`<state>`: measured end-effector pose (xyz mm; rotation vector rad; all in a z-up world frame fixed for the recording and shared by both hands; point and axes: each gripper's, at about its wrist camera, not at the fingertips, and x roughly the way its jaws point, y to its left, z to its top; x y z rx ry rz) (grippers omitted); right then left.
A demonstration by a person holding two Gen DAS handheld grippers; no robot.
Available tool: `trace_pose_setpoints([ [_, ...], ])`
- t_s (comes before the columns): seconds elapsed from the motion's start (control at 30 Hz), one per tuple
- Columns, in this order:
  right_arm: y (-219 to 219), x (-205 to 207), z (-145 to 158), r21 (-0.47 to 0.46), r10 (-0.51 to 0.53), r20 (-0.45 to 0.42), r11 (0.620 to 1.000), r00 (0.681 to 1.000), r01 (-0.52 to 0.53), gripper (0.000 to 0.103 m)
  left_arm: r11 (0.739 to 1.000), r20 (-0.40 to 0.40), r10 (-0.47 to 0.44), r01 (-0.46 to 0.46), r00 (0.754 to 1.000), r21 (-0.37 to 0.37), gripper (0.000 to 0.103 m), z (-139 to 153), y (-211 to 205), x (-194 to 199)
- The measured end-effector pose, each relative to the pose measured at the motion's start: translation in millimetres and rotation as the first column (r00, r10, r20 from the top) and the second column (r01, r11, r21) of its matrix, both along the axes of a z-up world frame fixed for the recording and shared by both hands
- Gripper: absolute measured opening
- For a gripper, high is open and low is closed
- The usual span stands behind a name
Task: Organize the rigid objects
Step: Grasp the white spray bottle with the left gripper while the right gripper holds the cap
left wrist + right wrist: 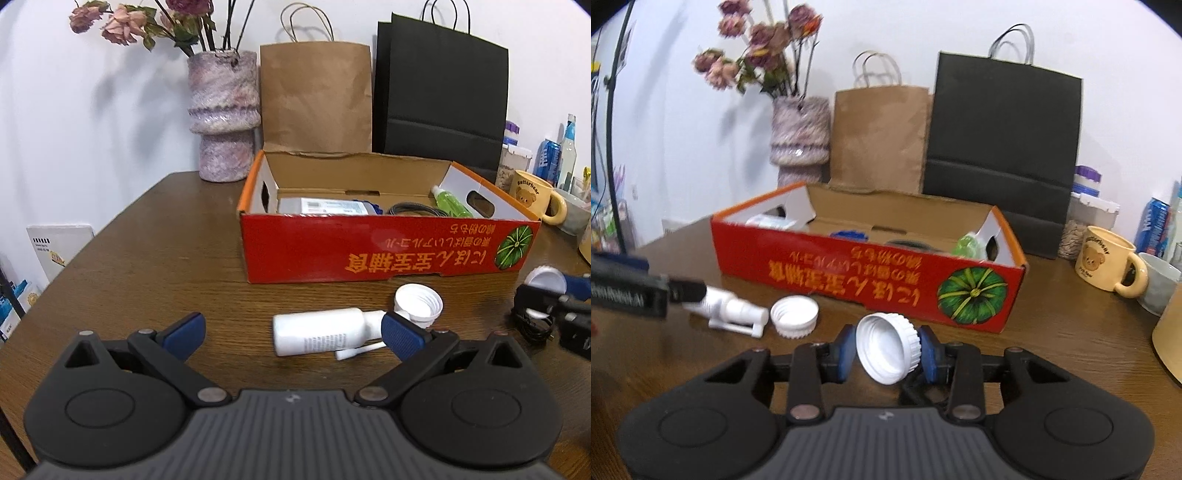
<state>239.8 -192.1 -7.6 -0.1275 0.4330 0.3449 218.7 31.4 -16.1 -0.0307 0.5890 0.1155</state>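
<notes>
A white spray bottle (321,330) lies on its side on the brown table (147,258), nozzle pointing right, with a loose white cap (419,304) just beyond it. My left gripper (293,332) is open, its blue pads either side of the bottle and not pressing on it. My right gripper (888,347) is shut on a second white screw cap (882,350), held tilted above the table. Behind both stands the open red cardboard box (388,251) holding a grey packet, a black cable and a green bottle (452,203). In the right wrist view the spray bottle (731,310) and loose cap (794,315) lie left of the held cap.
A pink vase (223,129) of dried flowers, a brown paper bag (316,96) and a black paper bag (439,92) stand behind the box. A yellow bear mug (1108,260), a grey cup and drink cans crowd the right side. A black cabled item (532,325) lies under the right gripper.
</notes>
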Motion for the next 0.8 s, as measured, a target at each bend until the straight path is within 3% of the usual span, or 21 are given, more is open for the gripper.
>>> trace_pose_setpoints([
  [0.53, -29, 9, 9, 0.091, -0.086, 0.013, 0.992, 0.996, 0.085, 0.036, 0.999, -0.039, 0.050, -0.050, 0.998, 0.000, 0.103, -8, -36, 25],
  [0.8, -39, 20, 2, 0.102, -0.133, -0.026, 0.986, 0.991, 0.135, 0.036, 0.995, -0.064, 0.097, -0.094, 0.993, 0.046, 0.103, -15, -44, 34],
])
